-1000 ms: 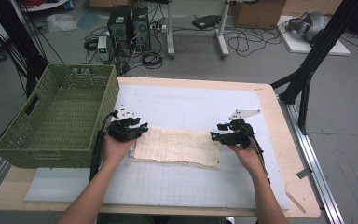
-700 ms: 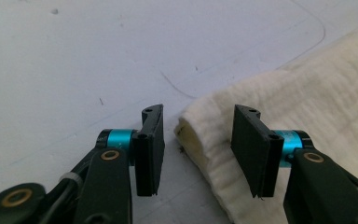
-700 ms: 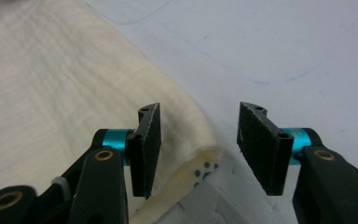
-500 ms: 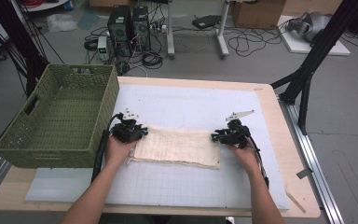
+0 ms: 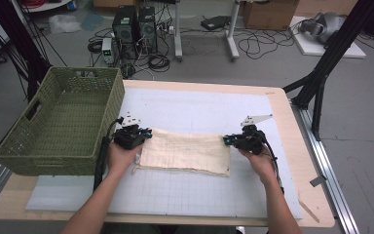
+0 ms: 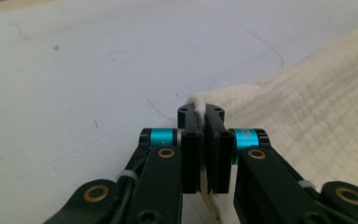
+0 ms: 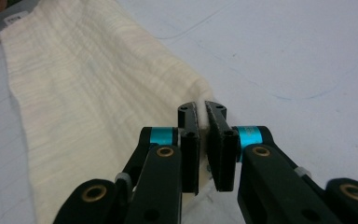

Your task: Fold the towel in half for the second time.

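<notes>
A cream folded cloth (image 5: 185, 151) lies flat on the white grid mat (image 5: 195, 109) in the high view. My left gripper (image 5: 147, 134) is at the cloth's far left corner and my right gripper (image 5: 227, 140) at its far right corner. In the left gripper view my left gripper (image 6: 201, 112) has just closed and pinches a fold of the cloth (image 6: 317, 121) between its pads. My right gripper (image 7: 202, 110) has also just closed, with the corner of the cloth (image 7: 98, 98) squeezed between its pads.
A green woven basket (image 5: 61, 122) stands at the table's left edge, close beside my left hand. The wooden table (image 5: 311, 175) borders the mat on the right. Computers, cables and a black stand sit on the floor beyond the table.
Both grippers' jaws have closed onto the cloth's far corners. The hands have hardly shifted and the cloth still lies flat.
</notes>
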`<state>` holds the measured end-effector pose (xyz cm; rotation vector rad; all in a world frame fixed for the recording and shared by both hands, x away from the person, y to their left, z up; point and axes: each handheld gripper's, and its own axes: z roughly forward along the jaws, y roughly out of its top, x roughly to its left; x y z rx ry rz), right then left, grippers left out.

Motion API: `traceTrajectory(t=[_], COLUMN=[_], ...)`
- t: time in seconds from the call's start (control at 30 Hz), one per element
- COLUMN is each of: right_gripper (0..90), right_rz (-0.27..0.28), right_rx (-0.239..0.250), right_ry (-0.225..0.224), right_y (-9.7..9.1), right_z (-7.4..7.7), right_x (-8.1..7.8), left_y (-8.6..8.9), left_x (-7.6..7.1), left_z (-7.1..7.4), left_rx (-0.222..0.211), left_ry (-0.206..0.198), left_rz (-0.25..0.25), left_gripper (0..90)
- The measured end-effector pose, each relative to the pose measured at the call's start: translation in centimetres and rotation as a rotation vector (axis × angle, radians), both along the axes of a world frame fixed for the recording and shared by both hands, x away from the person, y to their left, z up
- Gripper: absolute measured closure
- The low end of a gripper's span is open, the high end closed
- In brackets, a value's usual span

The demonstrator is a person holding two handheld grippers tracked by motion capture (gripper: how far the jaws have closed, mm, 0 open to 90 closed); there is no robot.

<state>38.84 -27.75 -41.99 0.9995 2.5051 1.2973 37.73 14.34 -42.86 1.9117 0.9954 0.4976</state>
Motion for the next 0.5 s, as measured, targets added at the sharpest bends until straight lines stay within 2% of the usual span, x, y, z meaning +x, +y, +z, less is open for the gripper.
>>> traceTrajectory(t=[0.13, 0.2, 0.3, 0.4, 0.5], right_gripper=[84.4, 84.4, 84.4, 84.4, 84.3], right_rz=[0.016, 0.025, 0.026, 0.033, 0.044], right_rx=[0.017, 0.009, 0.011, 0.019, 0.013], right_ry=[-0.036, -0.048, -0.049, -0.058, -0.059], right_y=[0.0, 0.1, -0.1, -0.2, -0.2], right_z=[0.8, 0.9, 0.9, 0.9, 0.6], right_x=[-1.2, -1.8, -2.7, -3.5, -4.2], left_y=[0.3, 0.4, 0.7, 0.7, 0.8], left_x=[-1.1, -1.8, -2.4, -3.1, -3.8], left_z=[0.1, -0.1, -0.2, 0.2, 0.2], left_rx=[-0.003, 0.005, -0.004, -0.01, -0.002], left_ry=[-0.038, -0.058, -0.066, -0.106, -0.12], left_rz=[-0.008, -0.009, -0.017, -0.026, -0.041], left_gripper=[85.6, 85.6, 85.5, 85.3, 85.1])
